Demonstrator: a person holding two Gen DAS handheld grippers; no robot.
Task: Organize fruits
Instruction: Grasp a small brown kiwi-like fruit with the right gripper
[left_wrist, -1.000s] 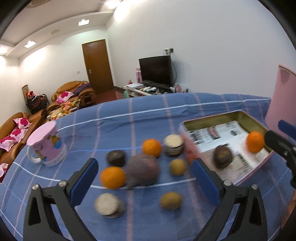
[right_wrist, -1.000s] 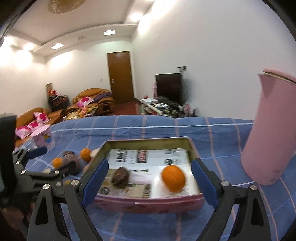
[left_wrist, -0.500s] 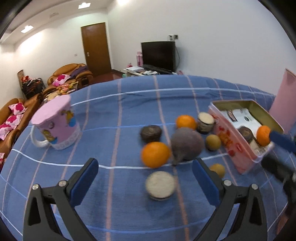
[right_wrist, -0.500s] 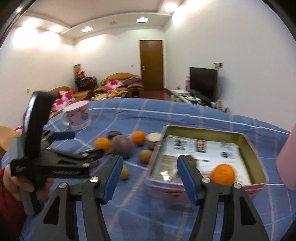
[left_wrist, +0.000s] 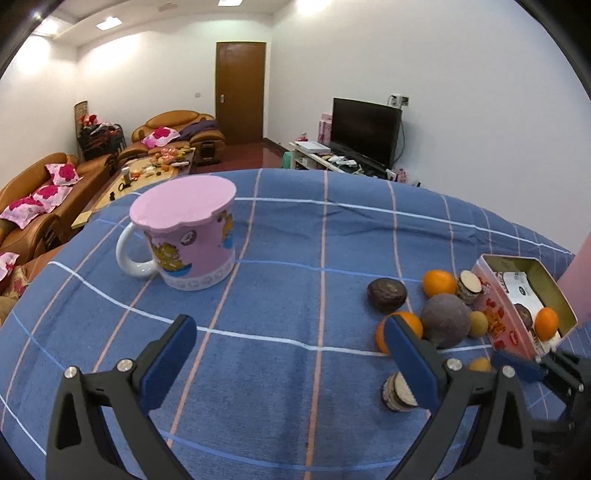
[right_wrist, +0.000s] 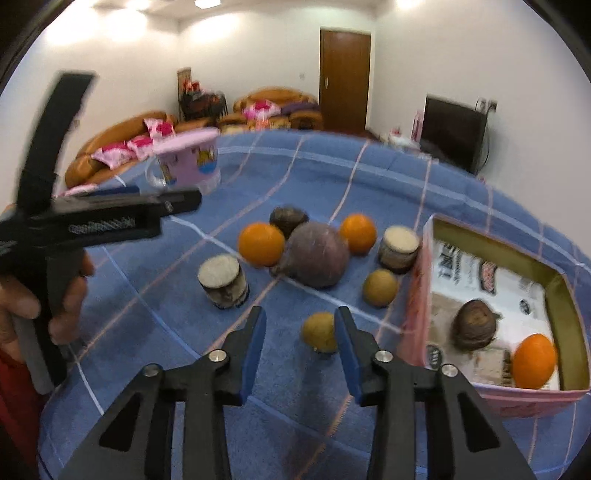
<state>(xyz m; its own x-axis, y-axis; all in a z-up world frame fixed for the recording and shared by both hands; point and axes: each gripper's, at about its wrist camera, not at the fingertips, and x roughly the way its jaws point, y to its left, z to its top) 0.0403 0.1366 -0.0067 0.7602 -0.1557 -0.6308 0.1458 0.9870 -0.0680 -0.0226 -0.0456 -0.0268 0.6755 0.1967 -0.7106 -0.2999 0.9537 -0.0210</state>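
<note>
You've got a blue tablecloth (left_wrist: 280, 295) with a white and pale-orange check, and a pink mug (left_wrist: 184, 240) with a white handle and yellow cartoon print. The fruits: three oranges (right_wrist: 261, 243) bright orange, one big fruit (right_wrist: 317, 258) dull purple, two small ones (right_wrist: 380, 288) yellow-brown. The tin (right_wrist: 419, 295) is pink outside, gold inside, lined with black-and-white printed paper; both grippers are black with blue pads (right_wrist: 255, 343).

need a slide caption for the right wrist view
Right tongs open near a small brown fruit, loose fruit beside a pink box holding an orange.
</note>
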